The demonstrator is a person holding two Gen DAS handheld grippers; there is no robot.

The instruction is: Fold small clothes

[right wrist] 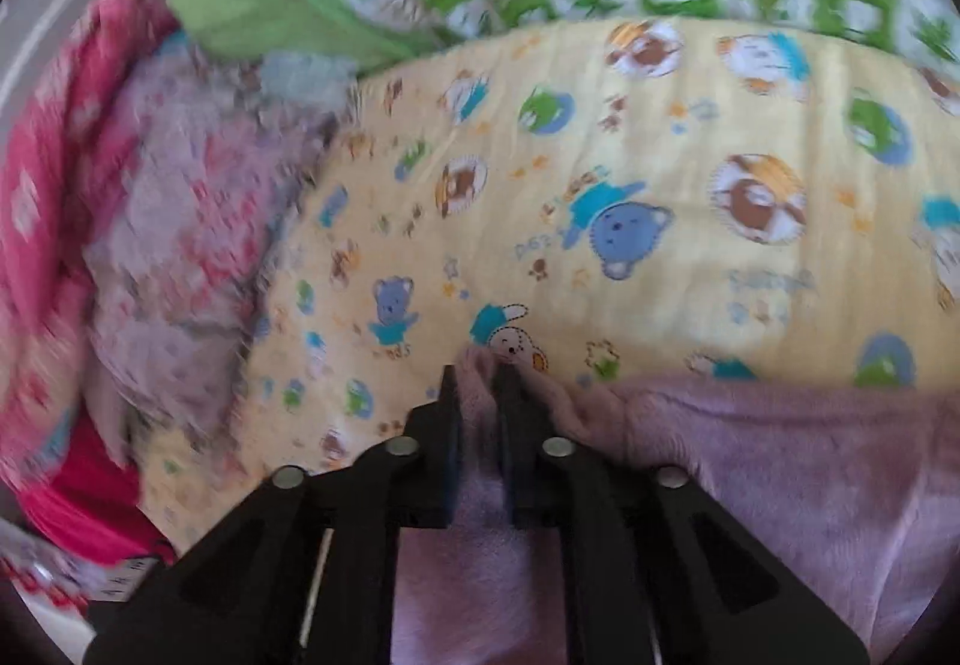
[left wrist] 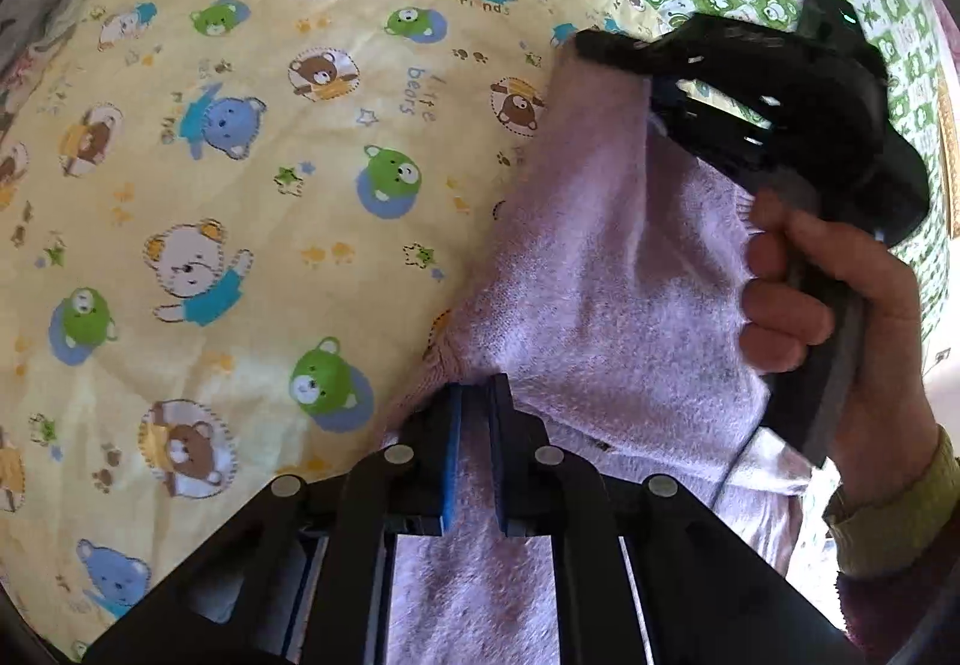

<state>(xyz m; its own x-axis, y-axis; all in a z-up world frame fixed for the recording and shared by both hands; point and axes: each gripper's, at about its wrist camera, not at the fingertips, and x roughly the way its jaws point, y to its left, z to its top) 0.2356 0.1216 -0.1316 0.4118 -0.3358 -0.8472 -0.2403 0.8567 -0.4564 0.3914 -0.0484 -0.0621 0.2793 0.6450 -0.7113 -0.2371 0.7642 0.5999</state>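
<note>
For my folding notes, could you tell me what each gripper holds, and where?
Both the left gripper and right gripper pinch the fluffy lilac garment at its edge.

left gripper (left wrist: 474, 395): angled down, fingers (left wrist: 451, 449) nearly together, pinching the lilac cloth (left wrist: 600, 257) | right gripper (left wrist: 606, 47): slanting down, fingers slightly parted, cloth between them, grip unclear | right hand (left wrist: 840, 317): wrapped round the handle, green cuff at the wrist
</note>
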